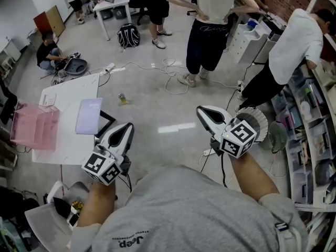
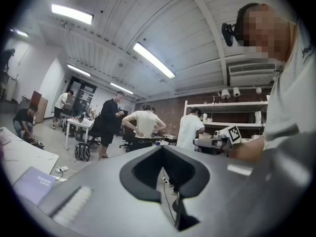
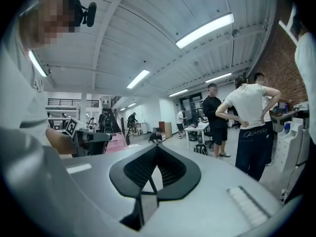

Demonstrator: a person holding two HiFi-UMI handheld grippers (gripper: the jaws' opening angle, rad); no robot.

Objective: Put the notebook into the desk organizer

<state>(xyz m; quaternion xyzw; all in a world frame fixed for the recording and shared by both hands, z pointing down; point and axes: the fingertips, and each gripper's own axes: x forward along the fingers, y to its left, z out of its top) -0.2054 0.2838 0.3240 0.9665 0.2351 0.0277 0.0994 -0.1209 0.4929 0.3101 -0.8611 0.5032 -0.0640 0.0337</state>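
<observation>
Zero steps done: left gripper and right gripper are held closed, empty; notebook at ten o'clock must be reached.

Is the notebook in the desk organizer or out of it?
Out. The notebook lies flat on the white table, beside the pink desk organizer, not inside.

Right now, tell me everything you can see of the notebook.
The notebook is a thin, closed book with a lavender cover bearing faint pale lettering. It lies flat on the white table, right of the pink organizer, its right edge beside a dark flat thing. Nothing rests on it.
</observation>
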